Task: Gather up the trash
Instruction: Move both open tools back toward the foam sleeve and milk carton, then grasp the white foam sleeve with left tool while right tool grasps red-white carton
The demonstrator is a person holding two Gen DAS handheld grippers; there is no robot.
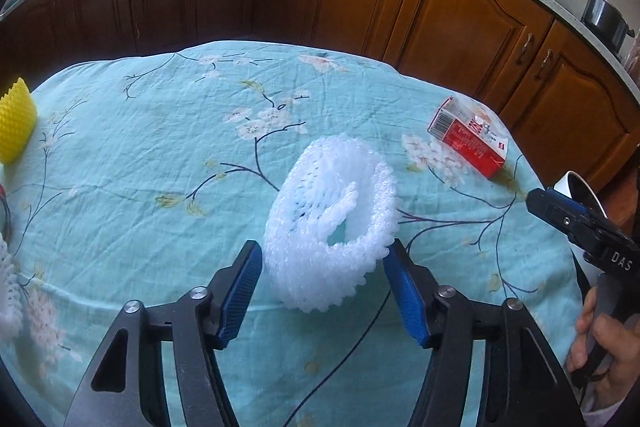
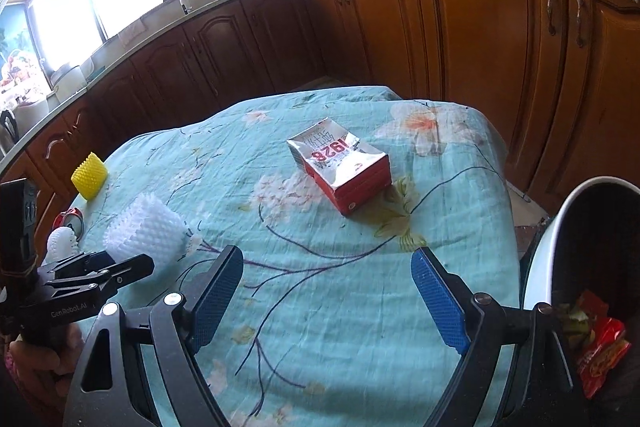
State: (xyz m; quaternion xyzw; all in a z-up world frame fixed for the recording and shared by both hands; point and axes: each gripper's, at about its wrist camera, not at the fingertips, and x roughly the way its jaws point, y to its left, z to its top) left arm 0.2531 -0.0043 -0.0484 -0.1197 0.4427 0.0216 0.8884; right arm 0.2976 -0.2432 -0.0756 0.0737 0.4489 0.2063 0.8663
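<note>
At frame centre the white foam fruit net [image 1: 332,223] sits between the left gripper [image 1: 322,291]'s 2 part-closed pads, contact unconfirmed, so seat deeper before squeezing; right gripper [image 2: 326,301], wide and empty, faces the red carton [image 2: 340,167].
</note>
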